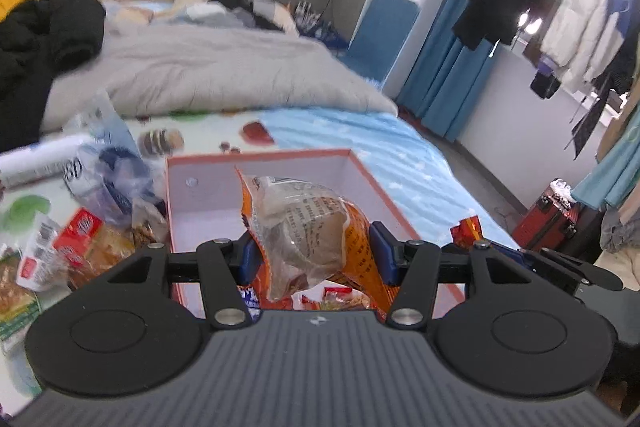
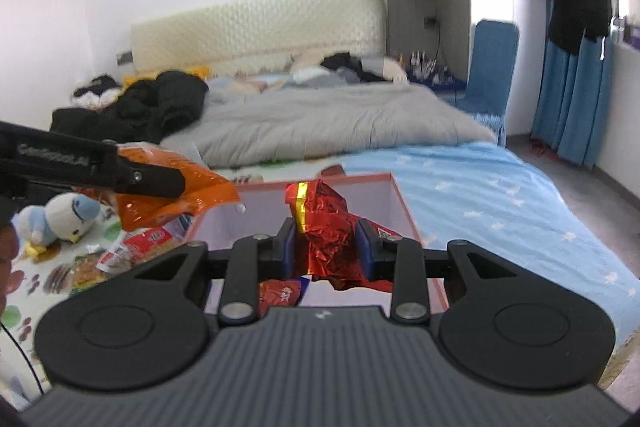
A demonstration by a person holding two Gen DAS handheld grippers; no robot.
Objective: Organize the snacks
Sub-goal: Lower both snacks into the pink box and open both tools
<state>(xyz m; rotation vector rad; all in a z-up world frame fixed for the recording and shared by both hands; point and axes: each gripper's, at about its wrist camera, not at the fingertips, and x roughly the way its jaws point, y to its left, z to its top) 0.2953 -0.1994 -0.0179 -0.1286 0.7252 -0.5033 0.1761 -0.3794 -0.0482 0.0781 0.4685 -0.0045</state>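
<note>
My left gripper [image 1: 316, 255] is shut on an orange-and-clear snack packet [image 1: 304, 227] and holds it above the pink-rimmed white box [image 1: 260, 157] on the bed. My right gripper [image 2: 326, 247] is shut on a crinkled red foil snack packet [image 2: 328, 227] and holds it over the same box [image 2: 396, 195]. In the right wrist view the left gripper [image 2: 160, 181] shows at left with its orange packet [image 2: 192, 187]. Some red snack packets [image 2: 280, 293] lie inside the box under the grippers. More loose snacks [image 1: 80, 239] lie left of the box.
A white can [image 1: 40, 163] and a clear plastic bag [image 1: 104, 163] lie left of the box. A plush penguin [image 2: 60, 219] sits on the mat. A grey duvet [image 1: 224, 75] and black coat [image 1: 44, 27] lie behind. A red case [image 1: 548, 219] stands on the floor at right.
</note>
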